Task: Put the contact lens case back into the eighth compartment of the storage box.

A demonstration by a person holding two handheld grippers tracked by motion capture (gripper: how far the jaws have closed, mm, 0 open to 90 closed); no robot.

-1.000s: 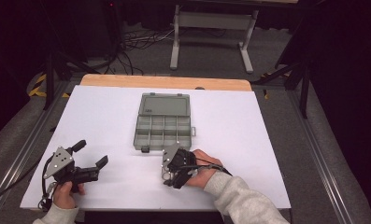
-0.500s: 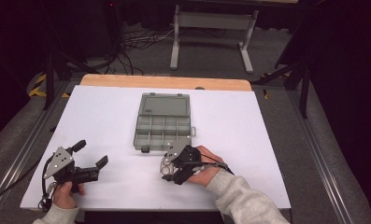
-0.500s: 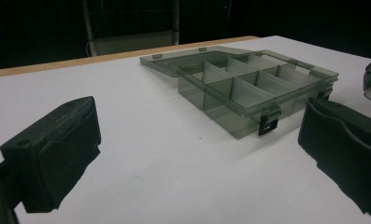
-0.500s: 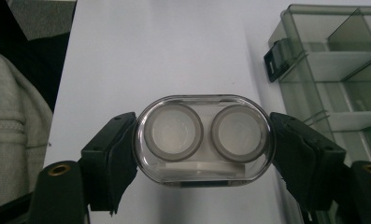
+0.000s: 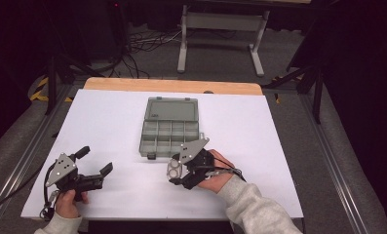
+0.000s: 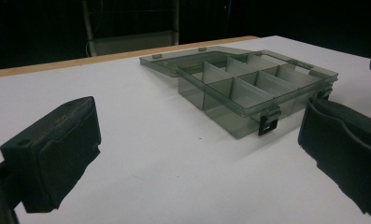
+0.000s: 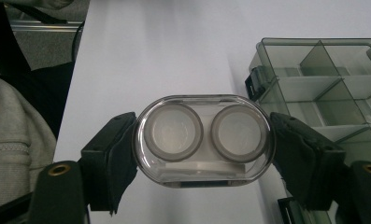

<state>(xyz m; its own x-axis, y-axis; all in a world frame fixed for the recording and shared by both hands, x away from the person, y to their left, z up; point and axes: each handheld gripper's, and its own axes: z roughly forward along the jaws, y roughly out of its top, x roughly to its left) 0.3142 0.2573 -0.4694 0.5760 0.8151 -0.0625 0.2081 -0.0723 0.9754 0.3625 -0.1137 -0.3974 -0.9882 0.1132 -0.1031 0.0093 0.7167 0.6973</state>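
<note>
right gripper (image 7: 204, 140): jaws clamped on clear lens case (image 7: 204, 137); smooth rounded ends may slip; left gripper (image 6: 197, 154): jaws apart, empty.

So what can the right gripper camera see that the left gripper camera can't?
The right gripper view shows a clear oval case with two round wells, clamped end to end between the right gripper jaws, plus a grey sleeve. The left gripper view shows the left gripper open on nothing, and the organizer's open lid lying flat behind it. Both show the grey compartment organizer box on the white table.
</note>
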